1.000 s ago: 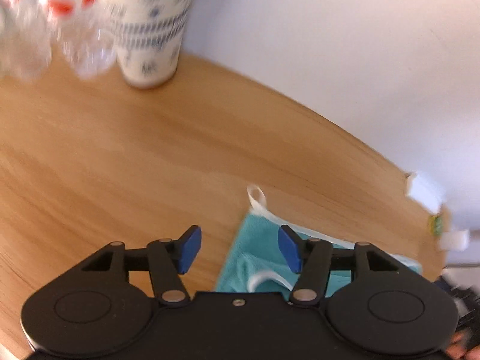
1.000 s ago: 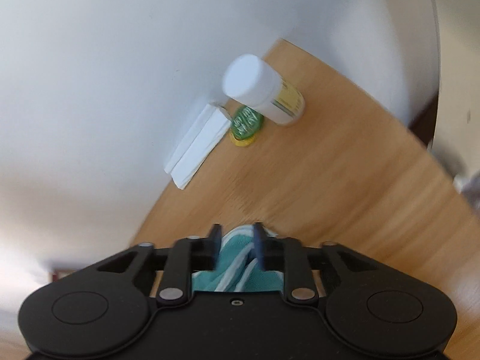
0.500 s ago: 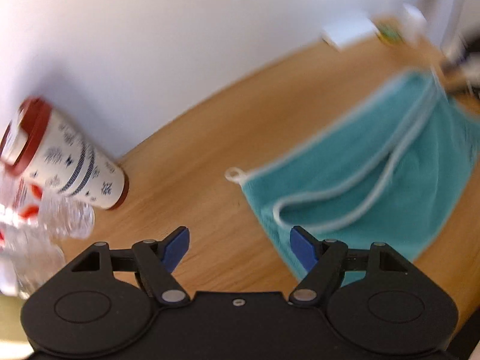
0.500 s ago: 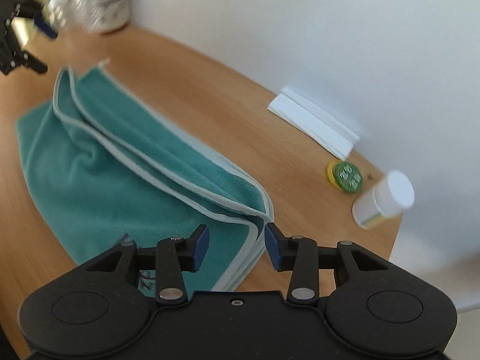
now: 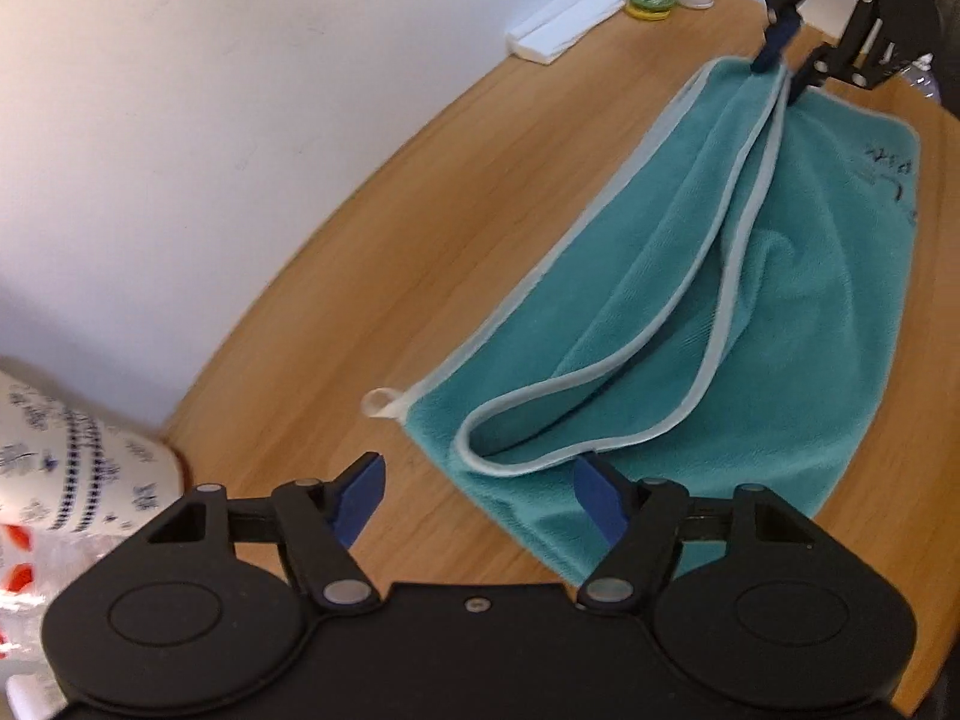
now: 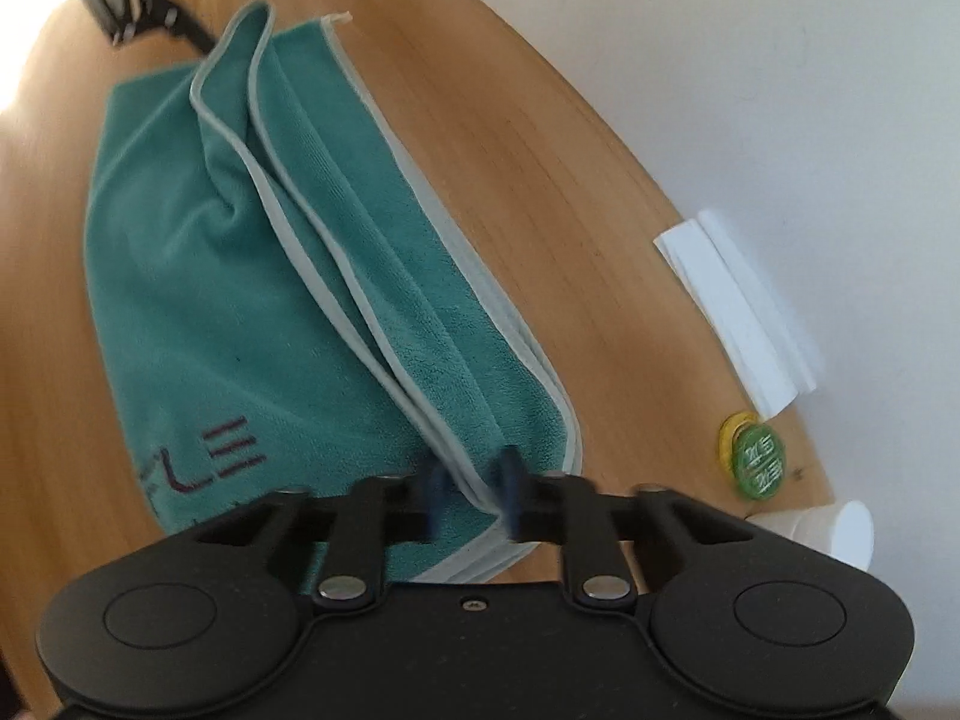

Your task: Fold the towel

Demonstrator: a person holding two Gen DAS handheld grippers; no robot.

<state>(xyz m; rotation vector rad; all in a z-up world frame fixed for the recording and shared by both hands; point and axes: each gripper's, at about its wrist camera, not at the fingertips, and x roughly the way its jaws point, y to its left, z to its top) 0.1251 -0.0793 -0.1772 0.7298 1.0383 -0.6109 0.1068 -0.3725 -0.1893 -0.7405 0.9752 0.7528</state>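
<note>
A teal towel point(image 5: 750, 312) with a pale hem lies loosely folded on the wooden table point(image 5: 360, 300), its upper layers bunched into a ridge. My left gripper point(image 5: 480, 492) is open, and the looped near fold of the towel sits just ahead of its blue fingers. A small hanging loop point(image 5: 378, 405) sticks out at that corner. In the right wrist view the towel point(image 6: 240, 312) runs away from my right gripper point(image 6: 471, 495), whose blurred fingers are drawn in on the hemmed layers at the near corner. The left gripper point(image 6: 234, 0) shows at the far end.
A patterned paper cup point(image 5: 78, 468) and clear bottles point(image 5: 18, 576) stand left of my left gripper. By the wall lie folded white paper point(image 6: 744, 324), a green and yellow disc point(image 6: 759, 459) and a white pill bottle point(image 6: 822, 531).
The right gripper's fingers, apart half a second ago, have drawn in on the towel's corner layers. The left gripper stays open and has come closer to the towel's near fold.
</note>
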